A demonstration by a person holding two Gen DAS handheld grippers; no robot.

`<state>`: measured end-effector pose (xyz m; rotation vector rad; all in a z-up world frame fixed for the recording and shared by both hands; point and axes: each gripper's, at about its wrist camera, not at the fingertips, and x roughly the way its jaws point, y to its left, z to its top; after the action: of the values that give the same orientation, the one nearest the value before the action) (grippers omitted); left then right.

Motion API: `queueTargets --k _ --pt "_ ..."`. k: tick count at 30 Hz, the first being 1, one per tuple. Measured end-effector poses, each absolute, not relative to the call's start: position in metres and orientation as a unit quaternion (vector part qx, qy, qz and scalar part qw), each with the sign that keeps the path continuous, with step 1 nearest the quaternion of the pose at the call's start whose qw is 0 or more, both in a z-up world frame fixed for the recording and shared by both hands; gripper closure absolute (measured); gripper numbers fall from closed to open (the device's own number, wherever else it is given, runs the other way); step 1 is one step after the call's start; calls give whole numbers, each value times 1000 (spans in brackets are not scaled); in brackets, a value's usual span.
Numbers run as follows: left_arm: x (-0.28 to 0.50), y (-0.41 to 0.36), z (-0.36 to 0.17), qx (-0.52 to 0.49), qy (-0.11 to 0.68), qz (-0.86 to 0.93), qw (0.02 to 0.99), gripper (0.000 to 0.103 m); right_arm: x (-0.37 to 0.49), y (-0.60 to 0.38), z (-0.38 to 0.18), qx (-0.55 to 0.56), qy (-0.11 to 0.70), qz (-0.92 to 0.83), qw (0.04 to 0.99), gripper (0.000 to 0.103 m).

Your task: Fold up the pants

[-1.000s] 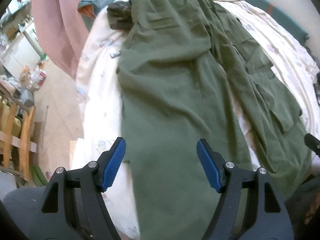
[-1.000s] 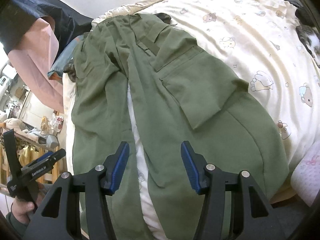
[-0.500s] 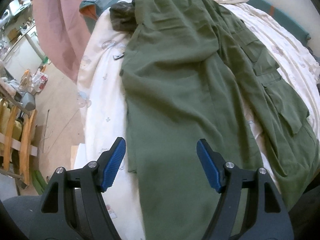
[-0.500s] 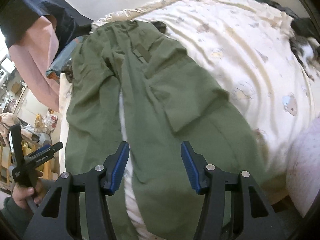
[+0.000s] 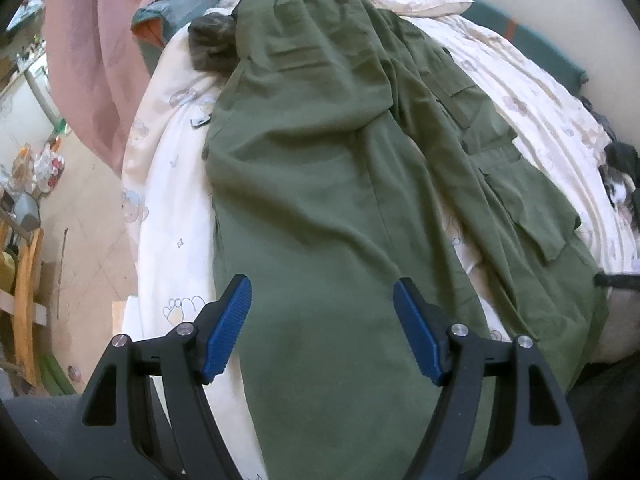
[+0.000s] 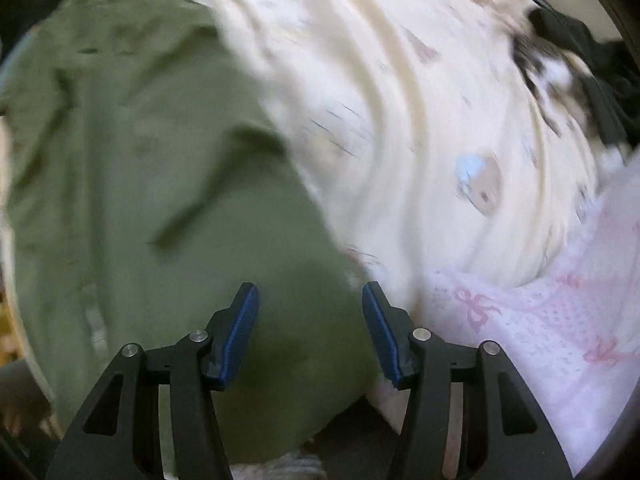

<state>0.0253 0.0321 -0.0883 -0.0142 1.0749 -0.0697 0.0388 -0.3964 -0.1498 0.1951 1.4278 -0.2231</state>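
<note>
Olive green cargo pants [image 5: 320, 184] lie spread lengthwise on a cream printed bed cover [image 5: 168, 208], waistband at the far end, legs toward me. My left gripper [image 5: 322, 332] is open and empty, hovering over the lower part of the left leg. In the blurred right wrist view, my right gripper [image 6: 310, 332] is open and empty, low over the outer edge of the right leg [image 6: 160, 208] near its hem, where green cloth meets the bed cover [image 6: 400, 120].
A pink cloth [image 5: 88, 60] hangs at the bed's left side. A dark garment [image 5: 212, 40] lies by the waistband. A pink blanket [image 6: 560, 320] sits at the right. Floor, wooden furniture [image 5: 24, 292] and clutter lie left of the bed. A dark object [image 6: 580, 52] lies far right.
My right gripper has swung right and dropped closer to the right leg's outer edge; its view is now motion-blurred. My left gripper shifted slightly, staying open over the left leg.
</note>
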Motion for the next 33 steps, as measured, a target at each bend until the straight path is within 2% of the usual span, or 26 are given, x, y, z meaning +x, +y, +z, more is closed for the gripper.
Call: queueTargets --k 7,8,9,11,14,15,20,23,33 --pt "27 38 -92 -25 523 -36 851 32 29 -408 -189 76 673 -108 728 47" --pt "27 37 -92 -26 523 -38 851 32 27 -407 -190 75 673 -102 729 53" --pt "27 36 -92 -27 523 -40 851 32 25 -406 -188 78 671 -93 731 75" --pt "27 34 -91 -27 522 -44 851 32 24 -394 -178 48 666 -82 740 97" --pt "26 31 -88 -24 519 -48 853 32 17 -377 -155 2 646 -81 759 98" --pt "25 31 -88 -23 518 -50 854 32 13 -376 -147 5 640 -80 764 103" --pt "26 31 -86 -25 516 -50 855 32 -9 -356 -85 28 595 -14 803 103" --pt "27 32 -86 -30 516 -48 854 32 -17 -333 -70 33 589 30 807 103" --pt "28 79 -80 -63 507 46 858 33 -30 -173 -6 29 535 229 813 103"
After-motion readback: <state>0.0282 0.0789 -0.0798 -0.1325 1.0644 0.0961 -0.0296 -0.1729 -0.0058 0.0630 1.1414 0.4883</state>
